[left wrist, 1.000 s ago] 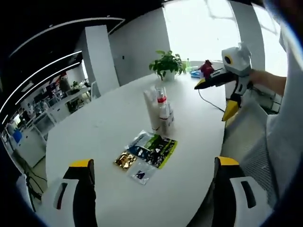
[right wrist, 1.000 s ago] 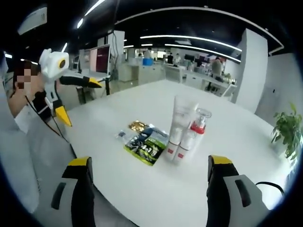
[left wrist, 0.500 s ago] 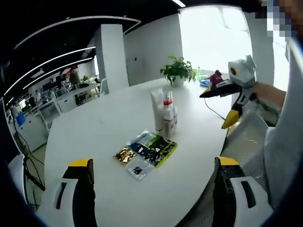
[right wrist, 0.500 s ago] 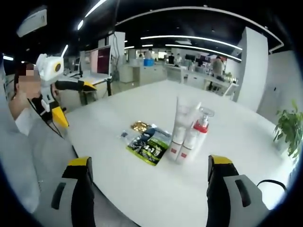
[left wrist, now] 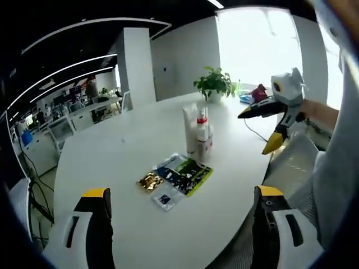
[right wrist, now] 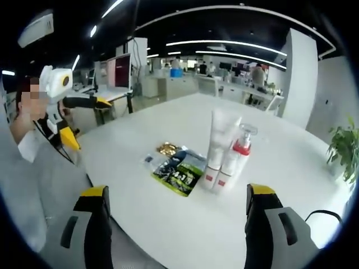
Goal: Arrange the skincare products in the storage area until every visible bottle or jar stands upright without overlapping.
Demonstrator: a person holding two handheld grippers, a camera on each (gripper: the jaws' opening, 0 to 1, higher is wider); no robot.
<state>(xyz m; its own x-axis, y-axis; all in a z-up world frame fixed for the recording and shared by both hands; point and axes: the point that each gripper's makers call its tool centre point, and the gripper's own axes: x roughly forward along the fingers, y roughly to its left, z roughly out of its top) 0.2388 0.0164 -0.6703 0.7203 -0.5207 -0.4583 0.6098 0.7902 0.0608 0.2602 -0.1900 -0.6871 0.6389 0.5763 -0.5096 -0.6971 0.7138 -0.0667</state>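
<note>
Large white round surface (left wrist: pixel 112 162) carries a cluster of skincare items: tall white squeeze tube standing on its cap (right wrist: pixel 219 147), touching it a white pump bottle with red collar (right wrist: pixel 233 159), both upright near the surface's middle. Just beside the tube lies a flat green-and-black sachet (right wrist: pixel 180 172), a small gold foil packet (right wrist: pixel 164 148) and a small clear sample packet (left wrist: pixel 165 199). Potted green plant (left wrist: pixel 213 85) sits at the surface's far edge. Left tongs (left wrist: pixel 179 232) spread wide, empty, off the surface edge. Right tongs (right wrist: pixel 175 230) spread wide, empty too.
</note>
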